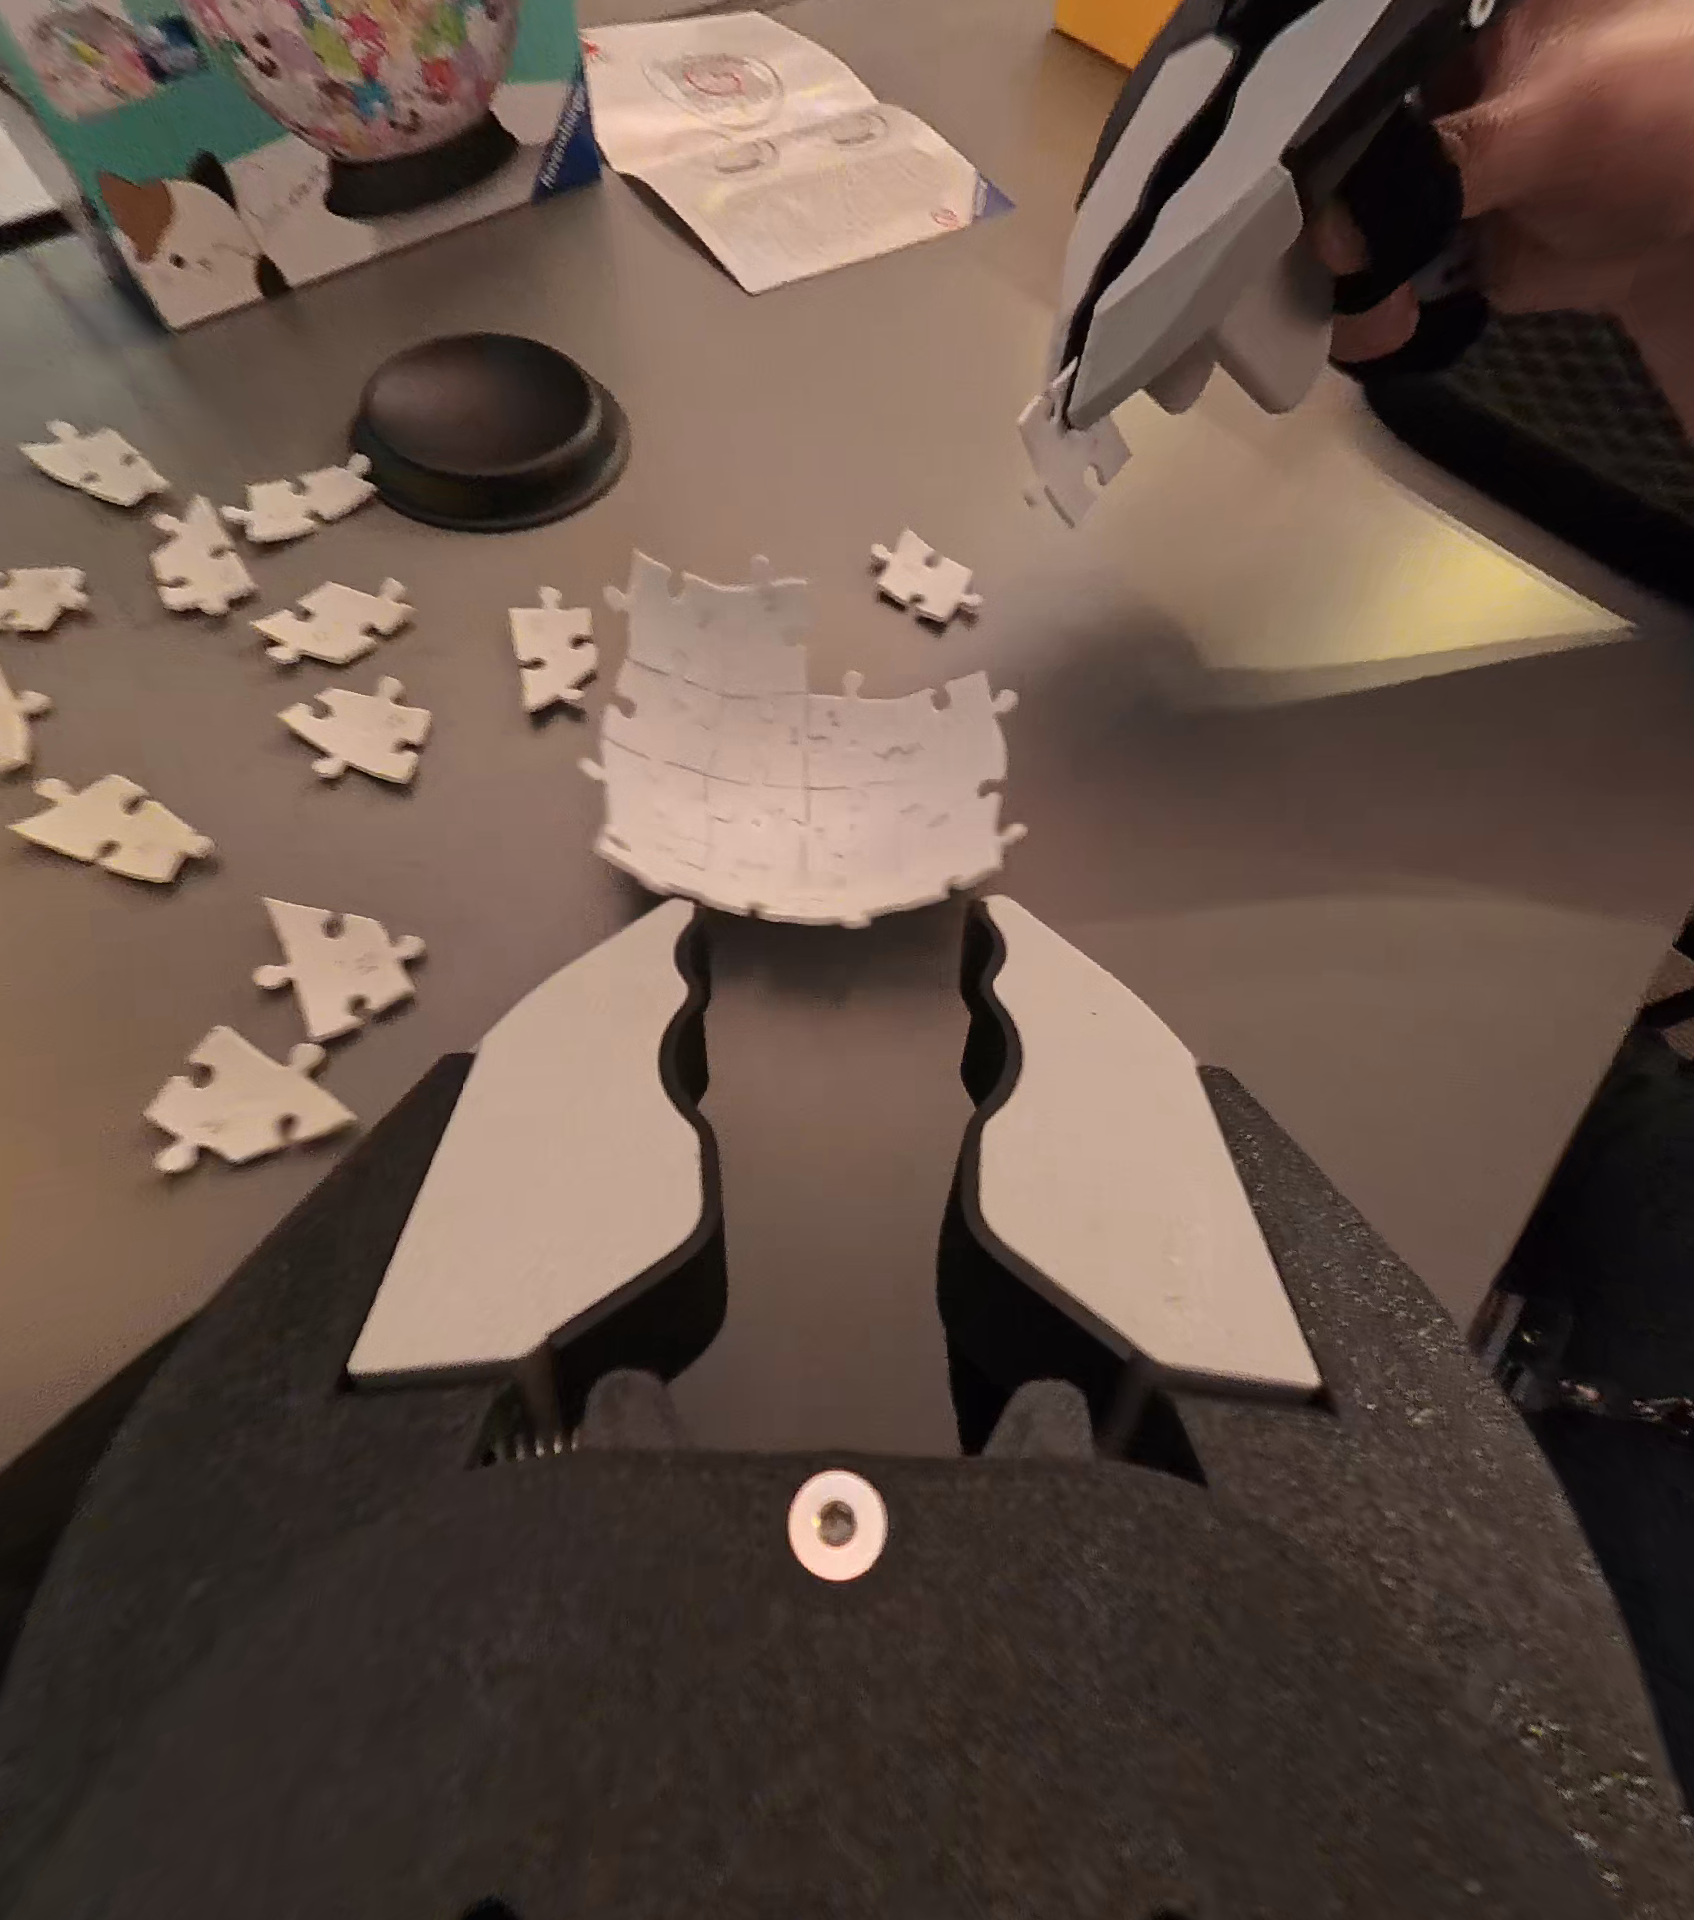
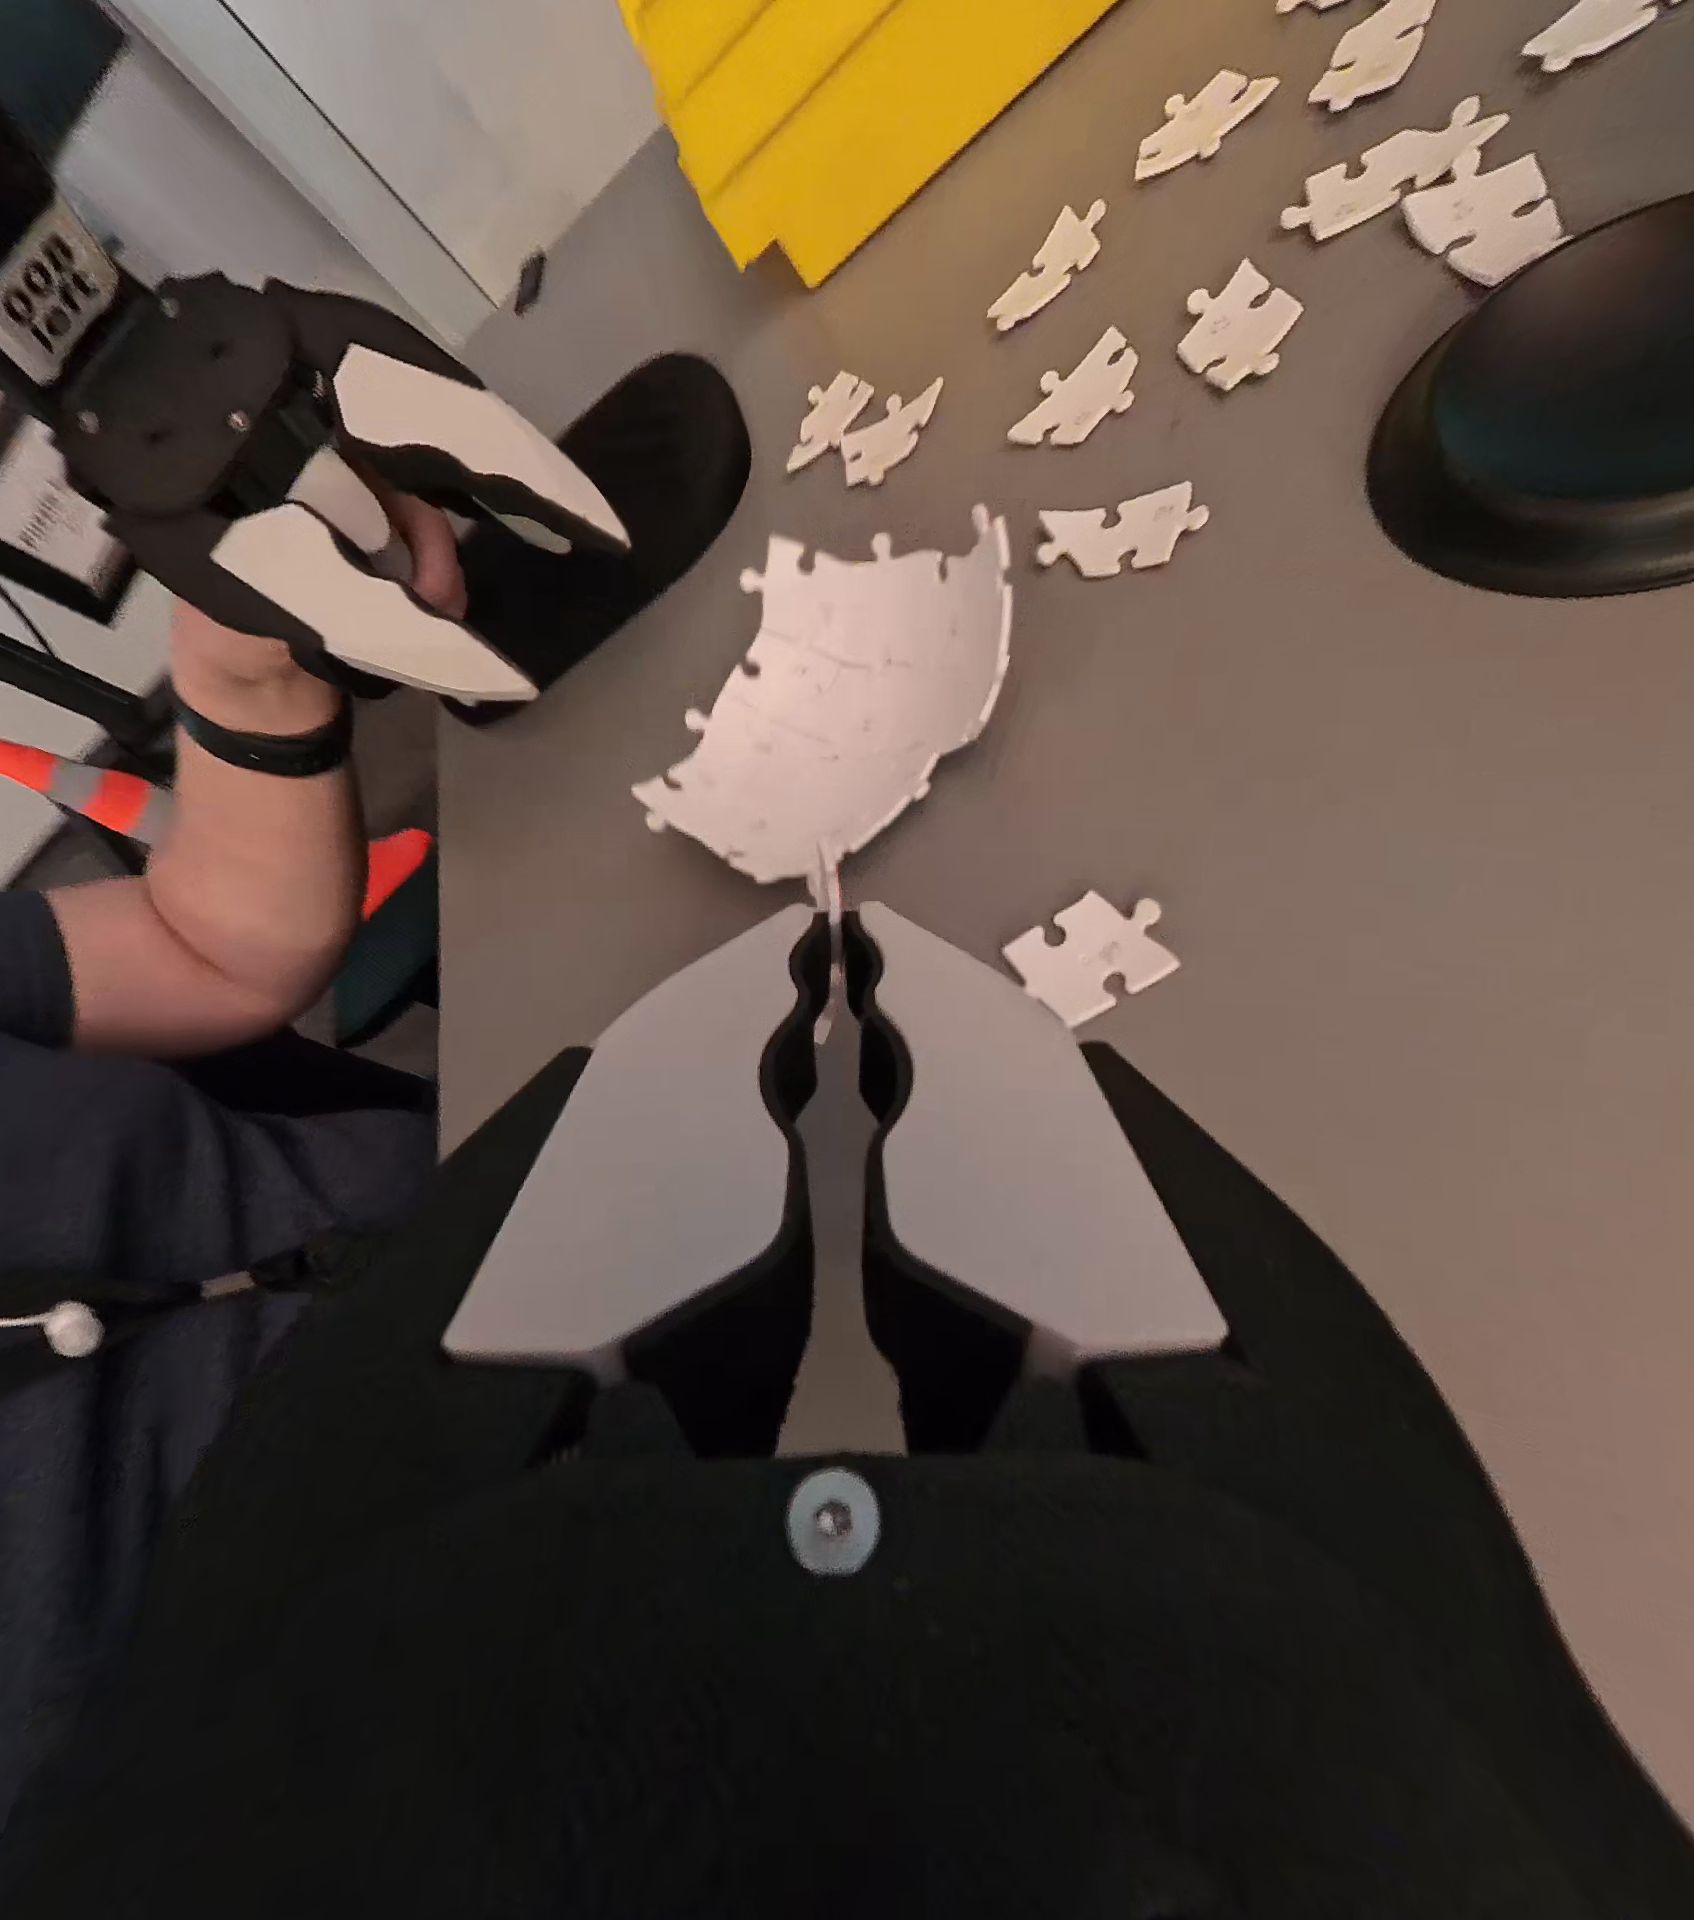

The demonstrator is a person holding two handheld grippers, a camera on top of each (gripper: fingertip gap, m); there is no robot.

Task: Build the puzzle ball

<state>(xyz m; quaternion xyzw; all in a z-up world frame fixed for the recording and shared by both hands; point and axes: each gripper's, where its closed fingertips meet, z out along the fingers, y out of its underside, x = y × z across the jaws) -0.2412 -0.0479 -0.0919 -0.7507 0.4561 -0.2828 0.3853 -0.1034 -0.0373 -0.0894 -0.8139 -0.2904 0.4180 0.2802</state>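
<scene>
In the left wrist view, the left gripper [image 1: 835,914] has its fingers spread wide apart with nothing between them, its tips just short of the near edge of the curved, partly built puzzle shell [image 1: 801,769] resting white side up on the grey table [image 1: 1342,883]. Loose pieces [image 1: 199,717] lie scattered to the left, a single one [image 1: 924,577] just beyond the shell on the right. Farther off sit the black round stand [image 1: 490,426], the puzzle box [image 1: 303,135] and a folded instruction sheet [image 1: 801,135]. At upper right the right gripper [image 1: 1071,410] hangs above the table, clamped on a single white piece [image 1: 1071,462]. In the right wrist view, the right gripper [image 2: 835,914] has its fingers together on that piece [image 2: 830,883], seen edge-on, right at the shell's [image 2: 853,707] near rim; whether they touch cannot be told. The left gripper [image 2: 578,613] shows at left, spread apart, near the table's left edge. Yellow sheets [image 2: 822,114] lie far off.
</scene>
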